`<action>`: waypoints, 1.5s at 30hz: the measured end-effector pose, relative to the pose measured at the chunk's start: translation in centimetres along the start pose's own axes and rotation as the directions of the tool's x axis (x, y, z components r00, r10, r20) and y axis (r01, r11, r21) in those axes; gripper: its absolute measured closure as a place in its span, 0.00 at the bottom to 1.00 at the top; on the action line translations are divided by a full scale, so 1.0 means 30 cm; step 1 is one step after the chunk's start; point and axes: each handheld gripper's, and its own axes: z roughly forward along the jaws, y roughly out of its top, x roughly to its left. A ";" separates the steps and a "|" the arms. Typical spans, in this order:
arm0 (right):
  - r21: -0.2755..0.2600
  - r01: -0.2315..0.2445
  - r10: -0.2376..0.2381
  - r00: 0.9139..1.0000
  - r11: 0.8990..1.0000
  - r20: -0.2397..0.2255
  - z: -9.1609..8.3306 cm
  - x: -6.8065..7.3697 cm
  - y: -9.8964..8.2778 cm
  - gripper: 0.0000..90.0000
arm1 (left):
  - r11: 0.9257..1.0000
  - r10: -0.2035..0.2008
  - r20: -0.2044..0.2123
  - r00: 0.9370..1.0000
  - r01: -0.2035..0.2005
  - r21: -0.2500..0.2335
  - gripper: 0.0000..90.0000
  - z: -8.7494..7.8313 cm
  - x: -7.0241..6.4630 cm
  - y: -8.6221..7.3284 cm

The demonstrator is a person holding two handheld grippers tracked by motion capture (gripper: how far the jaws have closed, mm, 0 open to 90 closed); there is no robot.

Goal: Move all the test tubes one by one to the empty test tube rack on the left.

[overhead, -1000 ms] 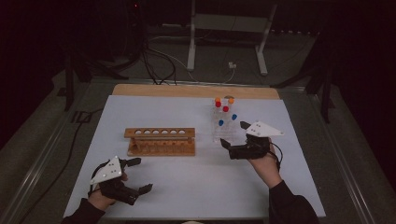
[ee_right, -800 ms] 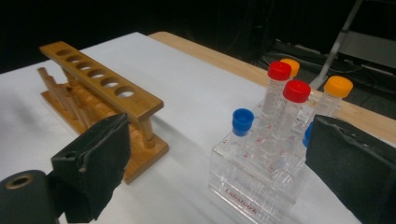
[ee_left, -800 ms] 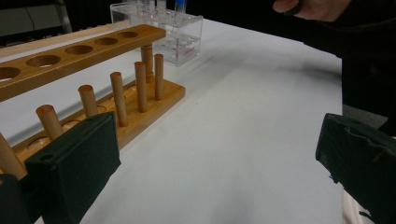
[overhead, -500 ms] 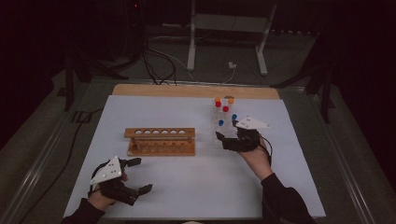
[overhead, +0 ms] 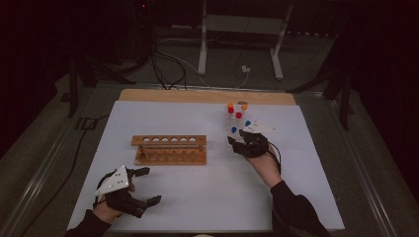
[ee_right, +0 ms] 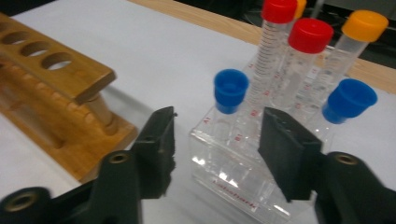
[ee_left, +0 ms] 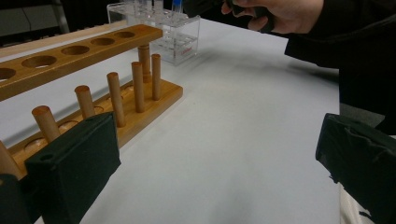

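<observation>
A clear plastic rack (overhead: 236, 129) holds several capped tubes at the back right of the white mat. In the right gripper view a blue-capped tube (ee_right: 230, 91) stands at the rack's (ee_right: 233, 163) front corner, with red-capped (ee_right: 310, 35), orange-capped (ee_right: 364, 25) and another blue-capped tube (ee_right: 350, 100) behind it. My right gripper (ee_right: 219, 149) has just been closing; its jaws flank that front corner and the blue-capped tube without pressing on either. It sits low against the rack (overhead: 235, 140). My left gripper (overhead: 149, 186) rests open and holds nothing (ee_left: 215, 177).
An empty wooden tube rack (overhead: 169, 149) with a row of holes stands mid-mat, its pegs close in front of the left gripper (ee_left: 93, 56). A wooden strip (overhead: 207, 96) borders the mat's far edge. Cables and a stand's legs lie on the floor beyond.
The right hand has moved left and down to the clear rack, and its jaws have narrowed. The left hand and gripper have stayed put.
</observation>
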 end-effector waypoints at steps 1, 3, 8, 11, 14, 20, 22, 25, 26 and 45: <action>0.003 -0.017 0.017 1.000 1.000 0.008 0.007 -0.004 0.002 0.62 | 1.000 -0.001 0.000 1.000 0.001 0.001 0.01 0.000 0.001 0.000; 0.003 -0.025 0.025 1.000 1.000 0.012 0.012 -0.006 0.004 0.67 | 1.000 -0.001 -0.001 1.000 0.001 0.002 0.01 0.001 0.001 0.000; 0.019 -0.029 0.028 0.999 0.999 0.014 0.026 -0.006 0.005 0.74 | 1.000 0.002 0.000 1.000 -0.002 0.005 0.01 0.001 0.000 -0.001; 0.029 -0.039 0.039 0.999 0.999 0.014 0.038 -0.007 0.003 0.79 | 1.000 0.001 0.001 1.000 -0.001 0.006 0.01 0.002 -0.001 -0.001; 0.032 -0.036 0.036 0.999 0.999 0.012 0.044 -0.005 0.005 0.81 | 1.000 0.001 0.004 1.000 -0.001 0.005 0.01 0.002 -0.001 -0.001; 0.035 -0.043 0.043 0.999 0.998 0.012 0.054 -0.003 0.014 0.85 | 1.000 0.002 0.004 1.000 -0.002 0.007 0.01 0.002 -0.001 -0.001; 0.037 -0.042 0.041 0.999 0.998 0.015 0.055 -0.002 0.015 0.85 | 1.000 0.000 0.005 1.000 0.000 0.006 0.01 0.003 -0.001 -0.001; 0.042 -0.034 0.033 0.999 0.999 0.021 0.056 -0.001 0.019 0.86 | 1.000 0.000 0.005 1.000 0.000 0.006 0.01 0.003 0.000 -0.001; 0.042 -0.034 0.033 0.999 0.999 0.021 0.056 -0.001 0.019 0.86 | 1.000 0.000 0.005 1.000 0.000 0.006 0.01 0.003 0.000 -0.001; -0.001 0.026 -0.026 0.999 1.000 0.027 -0.013 -0.001 0.080 0.86 | 1.000 -0.005 0.011 1.000 0.005 0.009 0.01 0.006 0.000 -0.001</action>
